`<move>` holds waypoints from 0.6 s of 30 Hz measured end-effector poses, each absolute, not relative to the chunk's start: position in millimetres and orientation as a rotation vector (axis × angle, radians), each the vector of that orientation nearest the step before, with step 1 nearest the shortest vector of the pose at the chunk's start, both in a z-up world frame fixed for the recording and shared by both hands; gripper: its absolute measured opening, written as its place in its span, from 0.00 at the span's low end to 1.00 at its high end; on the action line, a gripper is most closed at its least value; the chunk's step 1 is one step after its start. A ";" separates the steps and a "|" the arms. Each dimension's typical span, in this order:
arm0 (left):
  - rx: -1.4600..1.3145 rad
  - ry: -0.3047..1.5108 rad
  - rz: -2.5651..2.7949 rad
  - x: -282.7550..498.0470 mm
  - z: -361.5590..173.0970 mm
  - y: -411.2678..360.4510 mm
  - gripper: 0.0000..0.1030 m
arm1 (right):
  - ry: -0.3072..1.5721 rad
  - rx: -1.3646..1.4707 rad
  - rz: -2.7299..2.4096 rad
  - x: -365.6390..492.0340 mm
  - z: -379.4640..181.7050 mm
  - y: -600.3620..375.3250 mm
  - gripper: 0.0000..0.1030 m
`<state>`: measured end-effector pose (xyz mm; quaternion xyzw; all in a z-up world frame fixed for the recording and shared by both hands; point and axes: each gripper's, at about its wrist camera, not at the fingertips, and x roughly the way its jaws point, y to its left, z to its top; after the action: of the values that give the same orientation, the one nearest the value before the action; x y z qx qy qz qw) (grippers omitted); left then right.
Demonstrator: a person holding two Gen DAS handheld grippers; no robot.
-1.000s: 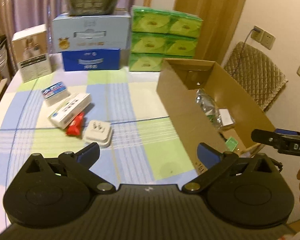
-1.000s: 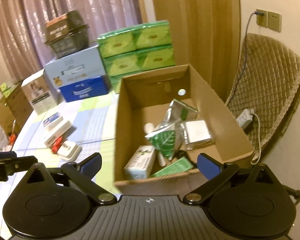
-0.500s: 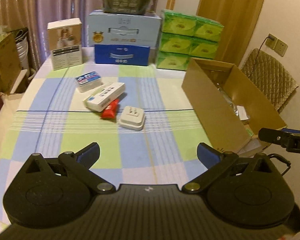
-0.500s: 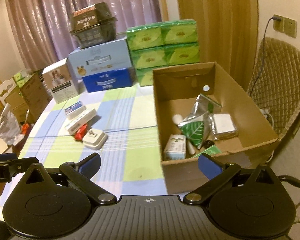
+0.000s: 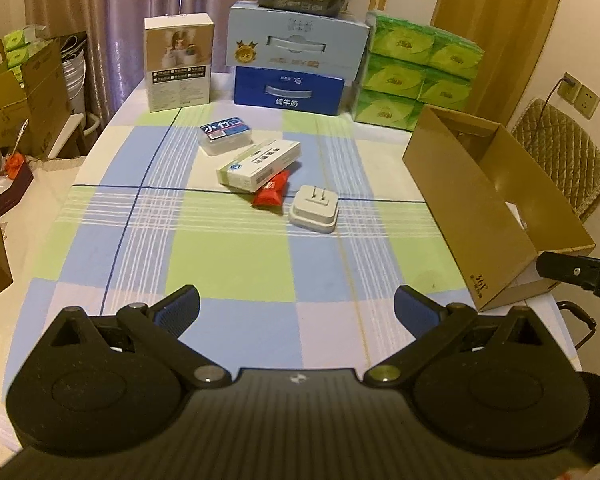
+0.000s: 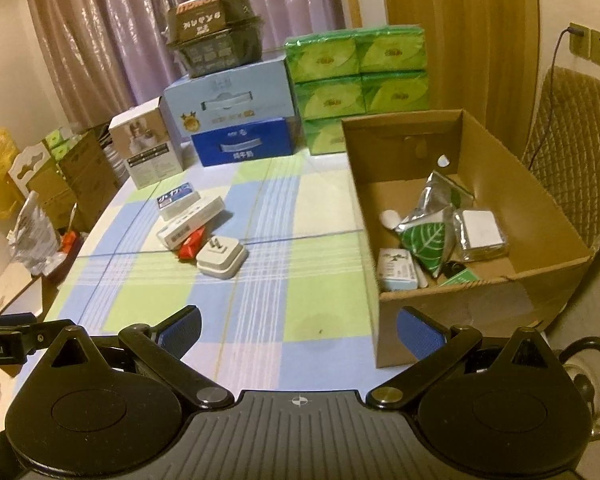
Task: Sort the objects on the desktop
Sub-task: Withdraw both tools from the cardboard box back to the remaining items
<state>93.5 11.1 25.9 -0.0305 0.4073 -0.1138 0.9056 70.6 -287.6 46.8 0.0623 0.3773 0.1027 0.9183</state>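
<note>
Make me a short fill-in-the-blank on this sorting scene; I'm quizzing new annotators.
1. The white plug adapter lies with its prongs pointing ____.
2. The red packet is partly tucked under the long white ____.
3. Both grippers, left gripper and right gripper, are ____.

Missing words: up; box; open

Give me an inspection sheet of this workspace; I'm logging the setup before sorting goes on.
Surface: checked tablecloth, flat.
Job's things: white plug adapter, red packet, white carton resting partly on the packet, small blue-label box; all outside the cardboard box, which already holds several packets.
Clutter: stacked milk cartons, green tissue packs, white product box at the far edge.
Grippers: left gripper and right gripper, jaws open, empty.
Cables: one running to a wall socket.
Surroundings: curtain, quilted chair, boxes on the floor.
</note>
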 end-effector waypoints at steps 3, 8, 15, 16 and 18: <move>-0.063 0.847 -0.239 93.3 23.2 14.6 0.99 | 0.784 0.125 0.220 70.8 43.8 -283.8 0.98; -0.056 0.853 -0.252 93.3 18.3 17.1 0.99 | 0.792 0.118 0.230 71.7 39.5 -278.2 0.98; -0.022 0.839 -0.236 101.0 14.3 23.4 0.98 | 0.802 0.101 0.250 78.1 34.5 -269.3 0.98; -0.024 0.838 -0.231 103.2 13.7 25.3 0.98 | 0.804 0.098 0.255 79.7 33.3 -266.8 0.98; -0.028 0.839 -0.223 109.0 11.4 29.4 0.98 | 0.808 0.092 0.264 83.1 30.4 -260.4 0.98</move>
<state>109.0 29.4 11.4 -0.0136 0.4062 -0.1081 0.9073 83.1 -260.4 30.4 0.0447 0.3919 0.1278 0.9100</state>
